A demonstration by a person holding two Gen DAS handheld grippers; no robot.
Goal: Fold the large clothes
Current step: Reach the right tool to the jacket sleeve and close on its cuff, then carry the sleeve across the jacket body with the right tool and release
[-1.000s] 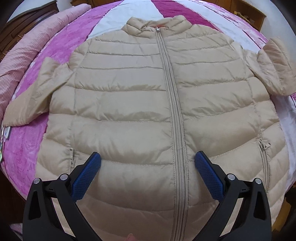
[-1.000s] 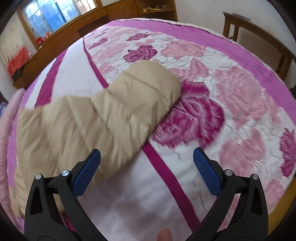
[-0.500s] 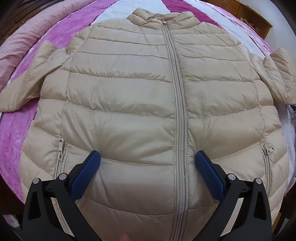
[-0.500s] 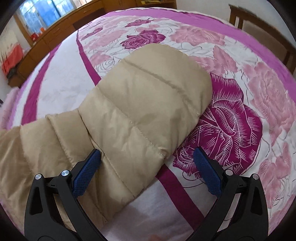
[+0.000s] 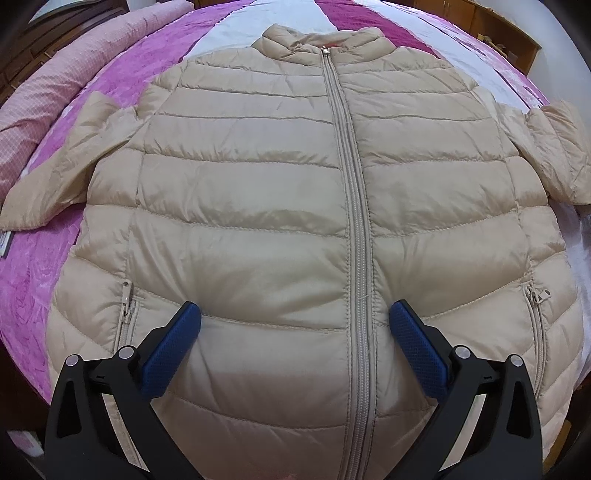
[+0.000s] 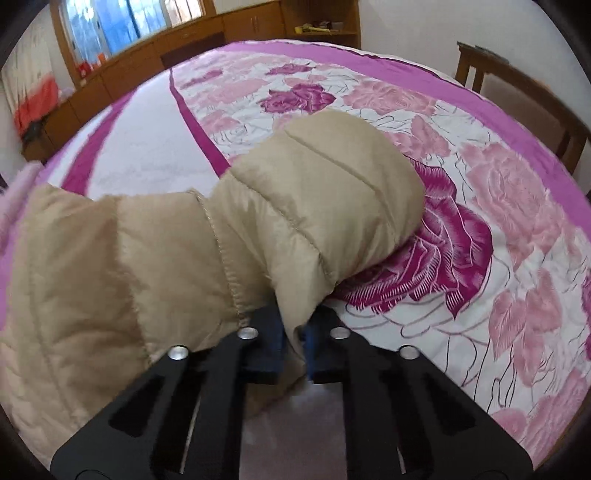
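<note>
Beige puffer jacket (image 5: 258,206) lies flat, front up, zipped, on the bed (image 5: 55,277), collar at the far end from the left fingers. Left gripper (image 5: 293,325) hovers over the lower front panel, its blue-padded fingers (image 5: 173,347) spread wide apart, holding nothing. Main zipper (image 5: 354,236) runs down between the two fingers, closer to the right-hand one. Left pocket zipper (image 5: 127,310) sits just outside the left-hand finger; right pocket zipper (image 5: 537,321) is well outside the right-hand finger. Left sleeve (image 5: 55,177) stretches out far to the left-hand side on magenta bedding; right sleeve (image 5: 554,151) bends out at far right. Pink checked quilt roll (image 5: 48,85) lies beyond the left sleeve along the bed's edge.

Right gripper (image 6: 295,341) has its fingers (image 6: 275,347) pressed together on a fold of the right sleeve's edge (image 6: 295,325); fabric is pinched between the pads. The sleeve cuff end (image 6: 343,177) bulges up ahead of the fingers, the rest of the sleeve (image 6: 110,277) trailing off to the left-hand side. Rose-print bedspread (image 6: 498,240) lies ahead and to the right-hand side of the fingers. A wooden chair (image 6: 517,92) stands far right past the bed, and wooden cabinets (image 6: 147,62) with a window (image 6: 122,22) are far ahead.
</note>
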